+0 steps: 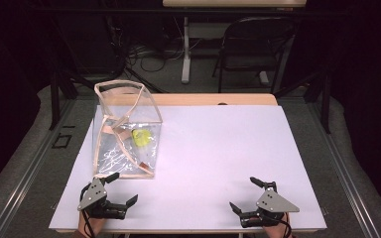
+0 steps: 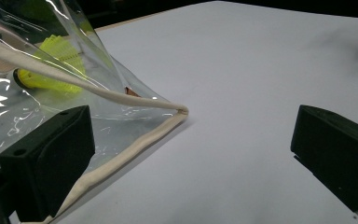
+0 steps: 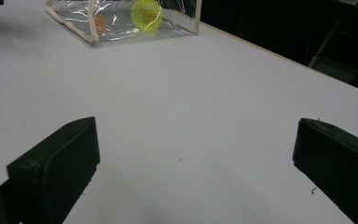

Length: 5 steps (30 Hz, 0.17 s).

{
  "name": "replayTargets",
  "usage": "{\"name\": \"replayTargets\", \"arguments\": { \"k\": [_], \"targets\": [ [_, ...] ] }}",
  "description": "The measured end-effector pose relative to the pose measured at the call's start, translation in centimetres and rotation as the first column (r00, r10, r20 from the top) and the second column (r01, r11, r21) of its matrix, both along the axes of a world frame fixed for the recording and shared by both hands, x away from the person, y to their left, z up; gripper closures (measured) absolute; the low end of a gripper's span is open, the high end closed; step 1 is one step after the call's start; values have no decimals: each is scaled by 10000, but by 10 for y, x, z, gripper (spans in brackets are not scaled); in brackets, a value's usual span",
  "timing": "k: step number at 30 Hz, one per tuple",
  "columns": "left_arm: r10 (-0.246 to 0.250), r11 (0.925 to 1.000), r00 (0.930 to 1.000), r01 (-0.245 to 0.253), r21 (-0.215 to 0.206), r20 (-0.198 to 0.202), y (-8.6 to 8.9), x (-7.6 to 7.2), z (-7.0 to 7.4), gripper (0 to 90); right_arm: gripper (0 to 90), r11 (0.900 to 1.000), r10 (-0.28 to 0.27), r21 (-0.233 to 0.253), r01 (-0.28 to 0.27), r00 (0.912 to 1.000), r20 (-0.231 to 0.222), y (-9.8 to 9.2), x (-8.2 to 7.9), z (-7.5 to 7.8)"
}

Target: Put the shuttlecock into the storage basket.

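The big white table (image 1: 218, 148) holds a see-through bag (image 1: 125, 131) with cream edges, standing up at the far left. Inside the bag, low down, lies a yellow shuttlecock (image 1: 141, 137). The left gripper (image 1: 113, 191) sits just in front of the bag, almost at its near bottom corner, jaws wide apart and empty. The right gripper (image 1: 250, 196) is well away from the bag, also wide and empty. So the left one is much nearer.
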<state>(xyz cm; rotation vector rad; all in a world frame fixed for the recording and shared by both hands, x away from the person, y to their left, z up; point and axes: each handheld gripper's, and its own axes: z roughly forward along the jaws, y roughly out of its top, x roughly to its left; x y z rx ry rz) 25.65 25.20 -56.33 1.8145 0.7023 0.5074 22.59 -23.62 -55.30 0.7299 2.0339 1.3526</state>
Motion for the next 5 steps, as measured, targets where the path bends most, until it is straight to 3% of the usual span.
{"name": "replayTargets", "arguments": {
  "k": [5],
  "targets": [
    [-60, 10000, 10000, 60, 22, 15, 0, 1, 1, 0, 2, 10000, 14, 27, -14, 10000, 2, -1, 0, 0]
  ]
}}
